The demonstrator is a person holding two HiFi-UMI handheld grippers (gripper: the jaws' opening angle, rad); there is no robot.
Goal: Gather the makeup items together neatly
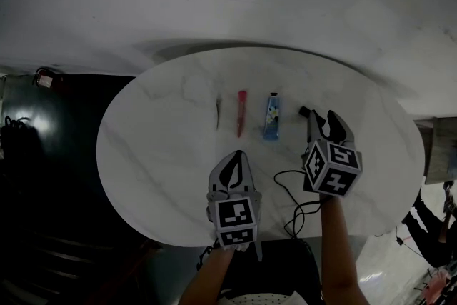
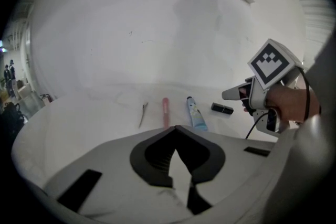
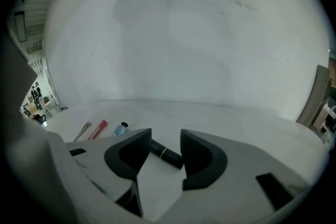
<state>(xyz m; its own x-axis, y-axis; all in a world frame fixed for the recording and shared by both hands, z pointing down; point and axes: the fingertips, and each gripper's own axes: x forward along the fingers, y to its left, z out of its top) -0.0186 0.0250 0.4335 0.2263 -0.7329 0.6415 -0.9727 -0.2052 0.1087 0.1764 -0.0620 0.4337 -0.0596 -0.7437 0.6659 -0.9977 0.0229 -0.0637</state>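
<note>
step: likely fetching black lipstick [image 3: 168, 155] | right tool [image 3: 166, 139] spread, lipstick just ahead, ungripped | left tool [image 2: 176, 129] pressed together, empty | next: pinch it, align beside blue tube [image 1: 271, 116]

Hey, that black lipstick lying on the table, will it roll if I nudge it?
Probably: the black lipstick looks round and lies on its side on the smooth marble table. It looks rigid, so it should take a pinch.
</note>
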